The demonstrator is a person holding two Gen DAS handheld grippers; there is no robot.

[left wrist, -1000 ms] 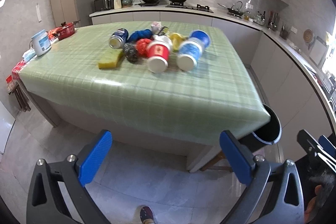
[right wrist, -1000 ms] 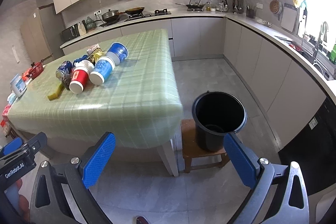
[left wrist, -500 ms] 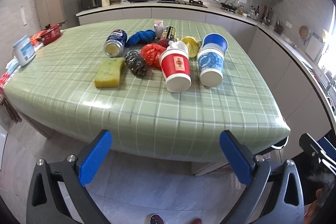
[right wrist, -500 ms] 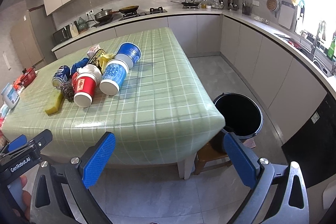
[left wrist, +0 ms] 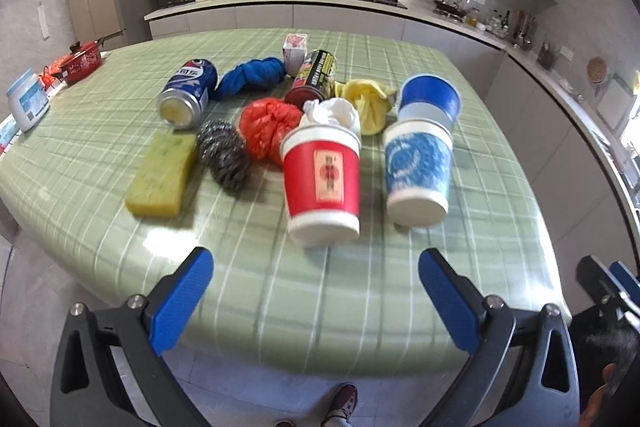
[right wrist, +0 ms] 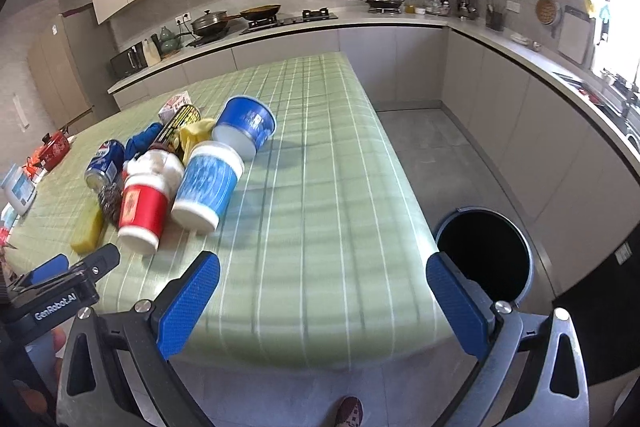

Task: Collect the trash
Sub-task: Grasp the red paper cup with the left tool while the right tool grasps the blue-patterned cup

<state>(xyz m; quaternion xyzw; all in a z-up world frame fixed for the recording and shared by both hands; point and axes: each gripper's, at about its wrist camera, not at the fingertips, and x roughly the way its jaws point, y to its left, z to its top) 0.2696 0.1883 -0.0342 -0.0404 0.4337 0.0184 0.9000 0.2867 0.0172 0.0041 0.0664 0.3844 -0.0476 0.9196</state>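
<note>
Nothing collected yet, I judge: my left tongs (left wrist: pixel 316 283) and right tongs (right wrist: pixel 322 293) gape empty; red paper cup (left wrist: pixel 322 183) and other litter crowd mid-frame on the green checked table (left wrist: pixel 500 163); round black bin (right wrist: pixel 484 257) lower right.

Left gripper (left wrist: pixel 316 287): jaws spread wide, nothing between them. Both blue pads (left wrist: pixel 182 301) face inward, mounted on black finger arms that angle up and outward from the lower frame edge.

Right gripper (right wrist: pixel 322 301): jaws likewise spread wide and empty, blue pads (right wrist: pixel 188 307) facing inward.

The two grippers sit side by side, each visible at the edge of the other's view. Fingertips of a hand (right wrist: pixel 60 341) wrap the left gripper's handle. A shoe (left wrist: pixel 344 401) shows below, between the finger arms.
</note>
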